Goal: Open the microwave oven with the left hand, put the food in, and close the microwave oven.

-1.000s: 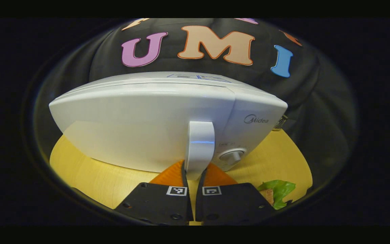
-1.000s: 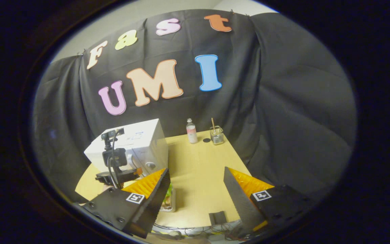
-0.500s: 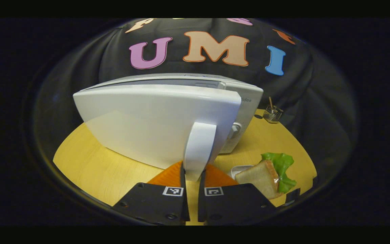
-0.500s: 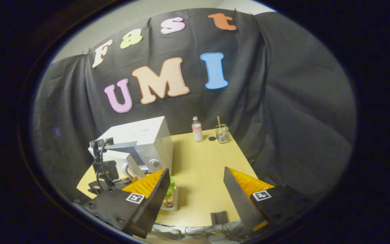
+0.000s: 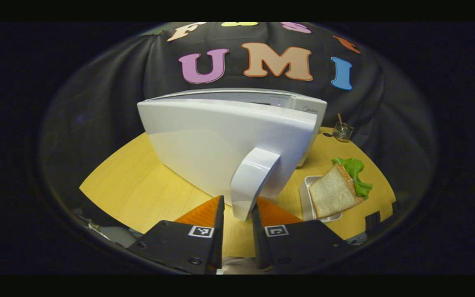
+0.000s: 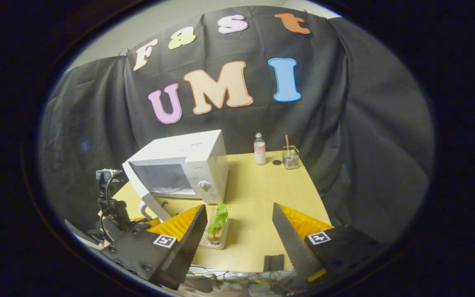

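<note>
Nearest in the left gripper view, the left gripper [image 5: 237, 214] has its two fingers a little apart on either side of the lower end of the white door handle [image 5: 254, 181]; whether they press on the handle cannot be told. The handle is a curved bar running up and down the door [image 5: 217, 140], leaning slightly right at its top. The door stands swung wide open from the microwave [image 6: 188, 165], hinged on the microwave's left side, so its outer face turns toward the left gripper. In the right gripper view, the right gripper [image 6: 237, 231] hangs with its fingers wide apart and nothing between them. Just in front of the microwave's right corner, a sandwich [image 6: 217, 222] with a green lettuce leaf rests in a small white tray [image 6: 221, 239] on the yellow table [image 6: 258, 198]; its long axis runs toward the microwave. The microwave's open cavity faces forward toward the right gripper, with a round knob [image 6: 204, 186] on the panel to the cavity's right. Behind and to the right of the microwave, at the table's far edge, stand a small bottle [image 6: 259, 149] and a glass jar [image 6: 290, 156] holding a stick.
</note>
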Motion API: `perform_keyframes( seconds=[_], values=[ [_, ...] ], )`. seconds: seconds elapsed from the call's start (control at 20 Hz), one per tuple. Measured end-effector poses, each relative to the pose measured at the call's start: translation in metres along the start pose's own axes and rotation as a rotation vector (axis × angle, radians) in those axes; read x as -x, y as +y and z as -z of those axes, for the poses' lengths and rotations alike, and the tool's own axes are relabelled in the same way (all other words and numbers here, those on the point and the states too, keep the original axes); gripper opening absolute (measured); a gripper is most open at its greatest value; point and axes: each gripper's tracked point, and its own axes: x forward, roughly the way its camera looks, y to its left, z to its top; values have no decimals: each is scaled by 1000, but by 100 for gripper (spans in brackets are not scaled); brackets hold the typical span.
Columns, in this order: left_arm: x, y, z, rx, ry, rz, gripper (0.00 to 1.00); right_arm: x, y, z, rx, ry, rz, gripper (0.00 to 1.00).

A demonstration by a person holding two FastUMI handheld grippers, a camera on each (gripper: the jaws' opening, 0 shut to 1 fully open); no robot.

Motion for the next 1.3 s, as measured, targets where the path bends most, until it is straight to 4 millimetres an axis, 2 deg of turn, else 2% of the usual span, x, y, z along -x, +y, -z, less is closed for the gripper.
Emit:
perform_keyframes(
  seconds=[0.05,0.15,0.25,0.3,0.4,0.45,0.5,0.55,0.6,0.65,0.8,0.85,0.9,1.05,1.3],
  values=[
    [5,7,2,-1,-6,-8,35,2,2,2,2,0,-1,92],
    [12,19,6,4,-20,-18,47,6,10,1,-15,-9,-3,92],
    [19,31,10,16,-26,-14,62,10,17,-1,-37,-20,3,92],
    [22,36,11,25,-27,-10,75,11,21,-1,-42,-22,11,92],
    [30,48,13,40,-30,9,92,15,28,0,-39,-29,41,92],
    [34,51,14,49,-32,22,96,17,34,2,-37,-26,56,92],
    [39,55,15,54,-27,37,99,20,39,4,-38,-21,67,99],
    [41,63,18,52,-20,47,100,24,47,5,-43,-19,78,99],
    [44,69,19,45,-19,53,100,28,54,6,-50,-22,85,92],
    [49,76,20,37,-20,58,100,31,62,7,-55,-26,89,99],
    [62,102,27,13,-8,64,100,40,83,17,-63,-18,108,99],
    [67,112,28,12,-10,61,100,43,88,21,-62,-14,116,92],
    [73,122,29,16,-15,57,100,47,93,25,-62,-11,123,99],
    [91,153,35,39,-21,32,100,55,107,38,-59,0,140,99],
    [115,210,25,77,-75,-27,100,64,129,54,-56,20,146,99]
  ],
)
